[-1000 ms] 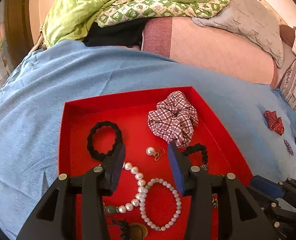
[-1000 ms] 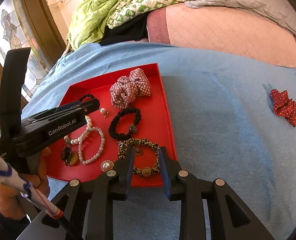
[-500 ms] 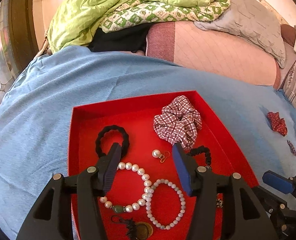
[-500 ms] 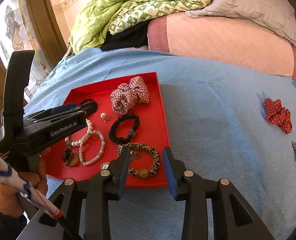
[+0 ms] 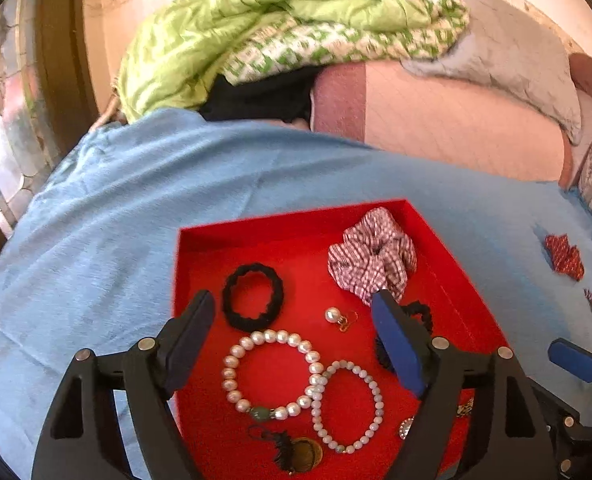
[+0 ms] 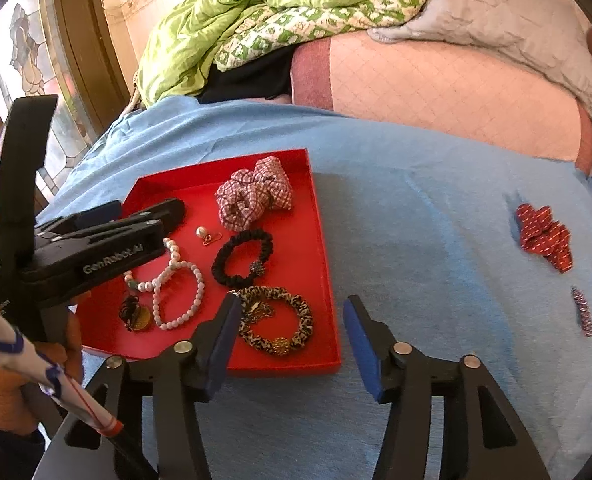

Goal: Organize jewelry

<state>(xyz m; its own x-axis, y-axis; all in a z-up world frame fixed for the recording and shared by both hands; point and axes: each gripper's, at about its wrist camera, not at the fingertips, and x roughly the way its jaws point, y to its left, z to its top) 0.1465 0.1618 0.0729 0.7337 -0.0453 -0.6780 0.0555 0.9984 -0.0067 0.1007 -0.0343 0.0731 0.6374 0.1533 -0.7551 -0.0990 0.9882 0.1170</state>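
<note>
Overhead, left tool [image 5: 292, 328] spread wide, empty, above shallow red cardboard tray [image 5: 256, 226] on the bed's blue blanket [image 5: 96, 220]. Its right finger [image 5: 399, 352] hides most of a black beaded bracelet [image 6: 243, 257]. Right tool [image 6: 290, 332] gapes empty at tray's near corner; leopard-print bracelet [image 6: 280, 322] partly hidden.

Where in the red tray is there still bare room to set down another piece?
In the red tray, the far-left corner behind the black hair tie and left of the plaid scrunchie is bare. The near half is crowded: pearl bracelets, leopard bracelet.
</note>
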